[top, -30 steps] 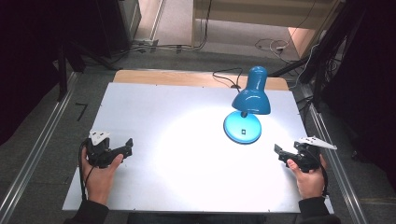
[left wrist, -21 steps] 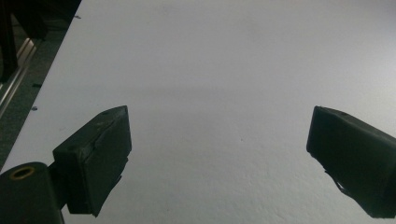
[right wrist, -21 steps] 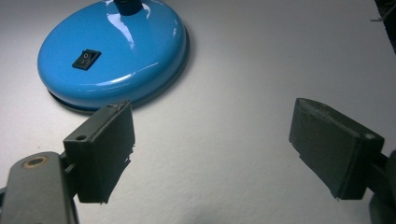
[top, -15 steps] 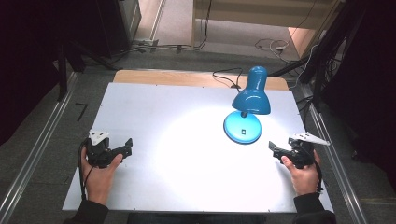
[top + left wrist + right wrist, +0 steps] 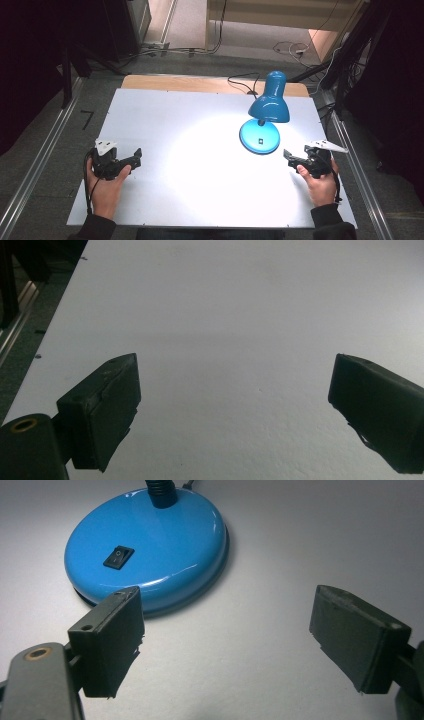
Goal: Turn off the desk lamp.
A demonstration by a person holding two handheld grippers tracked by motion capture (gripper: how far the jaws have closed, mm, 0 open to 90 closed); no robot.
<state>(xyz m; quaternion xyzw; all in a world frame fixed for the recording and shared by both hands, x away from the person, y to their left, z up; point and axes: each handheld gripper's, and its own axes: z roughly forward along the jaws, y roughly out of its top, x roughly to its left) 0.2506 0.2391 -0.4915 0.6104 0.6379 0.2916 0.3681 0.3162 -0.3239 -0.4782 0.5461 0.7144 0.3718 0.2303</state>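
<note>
A white table [image 5: 165, 120] stands between metal rails [image 5: 35, 170] on grey floor [image 5: 190, 60].

A lab: railed rig table [image 5: 150, 115], floor cables [image 5: 290, 47].

Your table [image 5: 150, 115] is a pale grey-white sheet with a bare wooden strip [image 5: 175, 82] along its far edge at 12 o'clock. A bright pool of light [image 5: 210, 160] falls on the sheet at centre, fading toward the corners. Metal rails [image 5: 35, 170] run along the floor at 9 o'clock, and another rail [image 5: 360, 170] at 3 o'clock. Grey floor [image 5: 190, 62] lies beyond the table at 12, with loose cables [image 5: 287, 47] trailing toward 1 o'clock. Pale wooden furniture [image 5: 280, 12] stands at 12 to 1. Dark, unlit areas close you in at 9 to 10 and 2 to 3 o'clock.
</note>
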